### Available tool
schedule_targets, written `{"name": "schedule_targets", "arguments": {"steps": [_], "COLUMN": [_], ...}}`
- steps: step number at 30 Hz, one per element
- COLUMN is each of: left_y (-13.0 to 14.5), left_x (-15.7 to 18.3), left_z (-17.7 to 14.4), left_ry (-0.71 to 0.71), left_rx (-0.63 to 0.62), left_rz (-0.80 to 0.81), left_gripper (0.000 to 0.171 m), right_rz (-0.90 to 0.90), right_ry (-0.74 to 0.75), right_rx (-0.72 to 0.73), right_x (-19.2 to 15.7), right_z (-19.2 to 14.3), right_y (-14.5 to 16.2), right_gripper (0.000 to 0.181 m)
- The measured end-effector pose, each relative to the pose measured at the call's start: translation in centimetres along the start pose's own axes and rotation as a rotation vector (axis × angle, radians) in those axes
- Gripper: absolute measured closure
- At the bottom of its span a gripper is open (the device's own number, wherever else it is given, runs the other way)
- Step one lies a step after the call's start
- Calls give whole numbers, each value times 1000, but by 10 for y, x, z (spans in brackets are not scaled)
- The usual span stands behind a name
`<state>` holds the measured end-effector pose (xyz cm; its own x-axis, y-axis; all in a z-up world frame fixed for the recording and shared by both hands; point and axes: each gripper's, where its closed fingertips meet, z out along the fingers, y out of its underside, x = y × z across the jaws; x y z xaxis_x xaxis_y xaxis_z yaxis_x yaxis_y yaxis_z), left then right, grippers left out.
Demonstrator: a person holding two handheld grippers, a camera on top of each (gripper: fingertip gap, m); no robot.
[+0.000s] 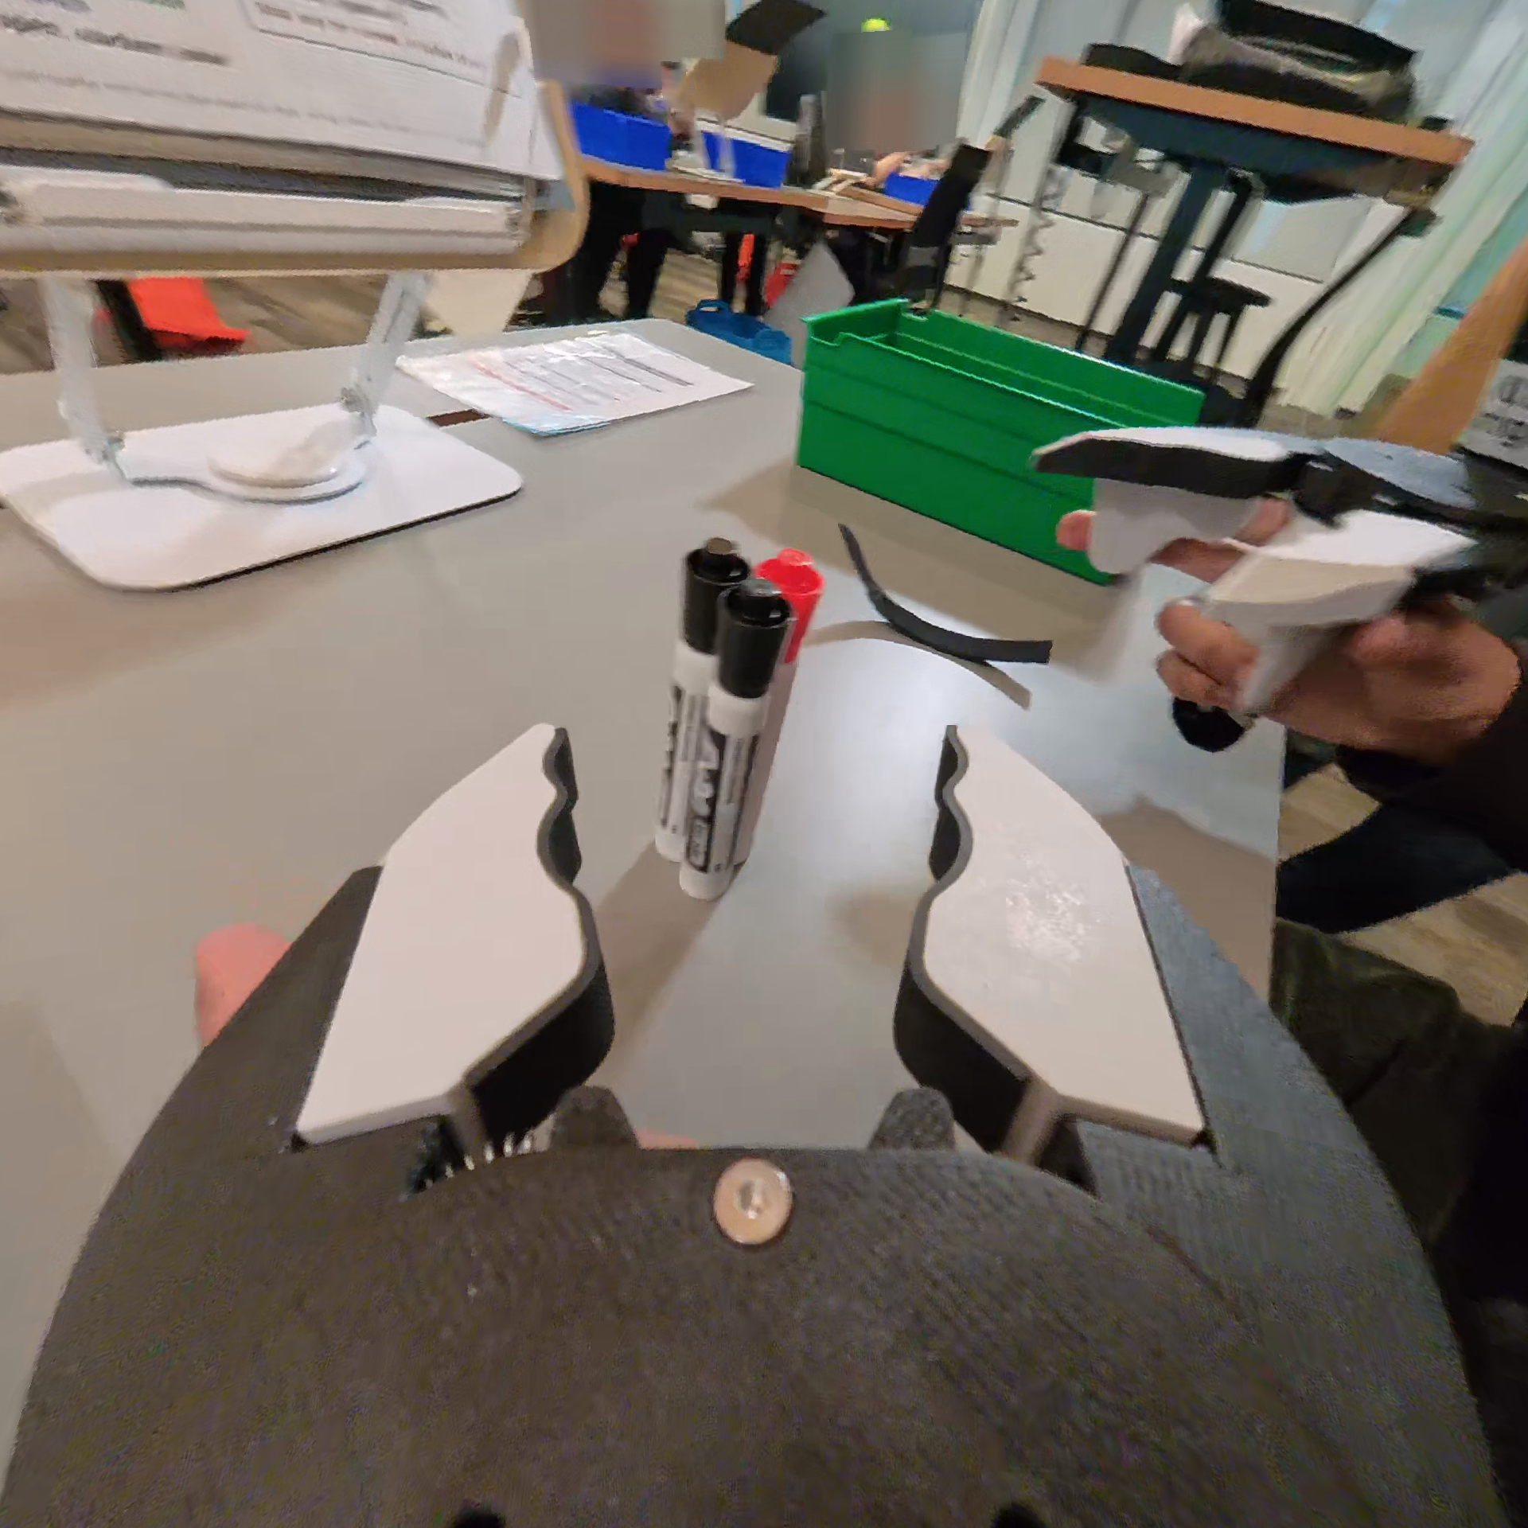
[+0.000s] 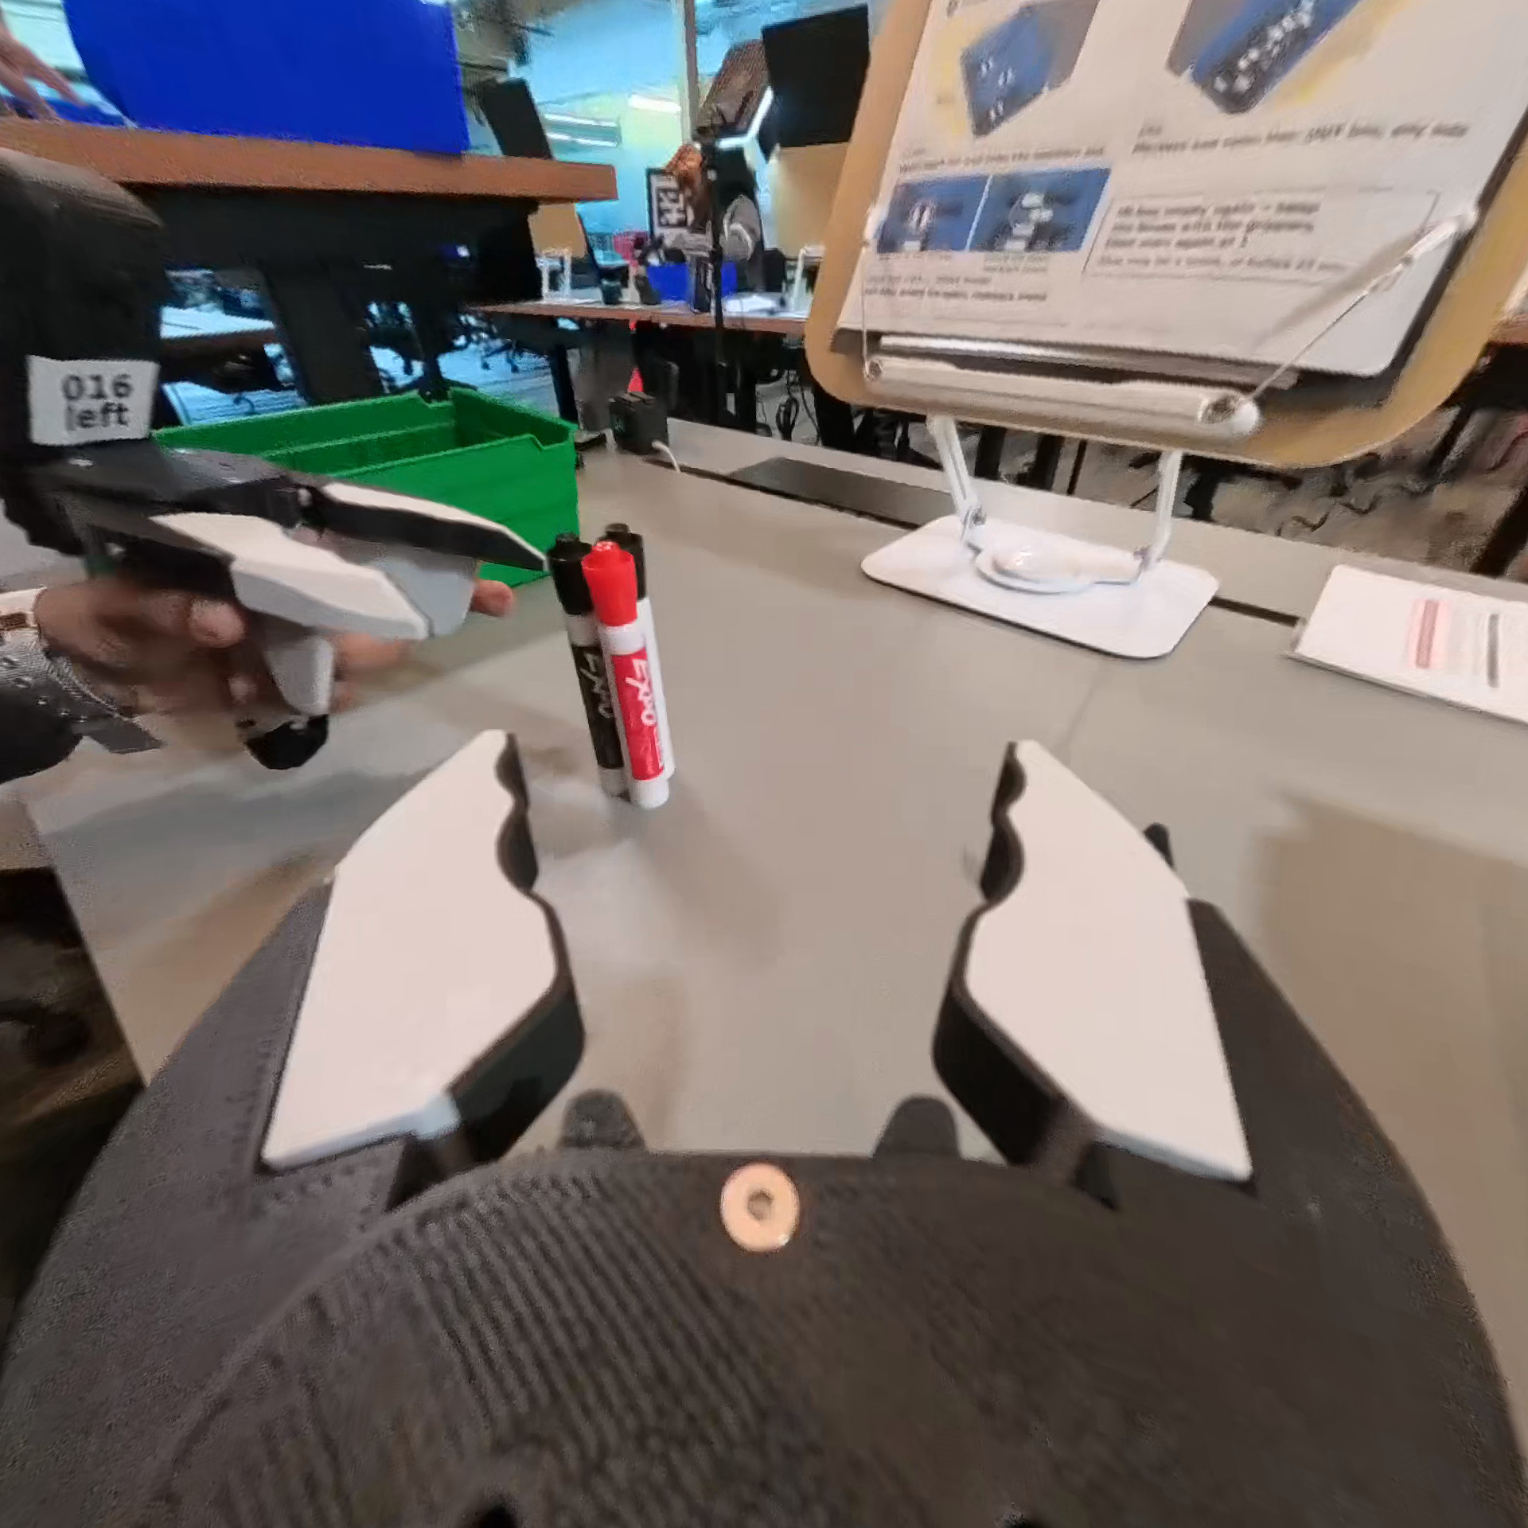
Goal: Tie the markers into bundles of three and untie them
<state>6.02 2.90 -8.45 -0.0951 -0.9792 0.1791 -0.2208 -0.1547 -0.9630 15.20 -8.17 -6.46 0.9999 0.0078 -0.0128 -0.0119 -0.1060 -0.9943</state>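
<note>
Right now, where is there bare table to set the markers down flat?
Bare table lies between the markers and the white stand, and in front of both open grippers. It is crowded by the strap and green bin.

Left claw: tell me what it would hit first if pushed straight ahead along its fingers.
Probably the standing markers. The open left claw points right at them, with only bare table before them. The black strap lies farther back to the right, likely off that line.
</note>
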Motion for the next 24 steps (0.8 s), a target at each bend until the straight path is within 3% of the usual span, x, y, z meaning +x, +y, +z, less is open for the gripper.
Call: {"name": "schedule_targets", "arguments": {"steps": [3,6,15,24], "left_y": [6,11,33,33], "left_x": [-8,-11,-2,6], "left_z": [-2,-11,-40,-28], "left_ry": [-19,-43,-97,-53], "left_rx": [-20,-29,-91,-103], "left_rz": [-40,-31,77,116], "left_gripper": [92,89,80,76], "right_rz": [-17,-17,65,79], "right_ry": [-59,-100,-215,-209], "right_rx": [11,28,27,-1], "right_x": [-6,-7,-24,-26], "right_z": [-2,0,29,26], "right_y": [-2,-5,-5,3], "right_gripper": [65,78,76,80]}}
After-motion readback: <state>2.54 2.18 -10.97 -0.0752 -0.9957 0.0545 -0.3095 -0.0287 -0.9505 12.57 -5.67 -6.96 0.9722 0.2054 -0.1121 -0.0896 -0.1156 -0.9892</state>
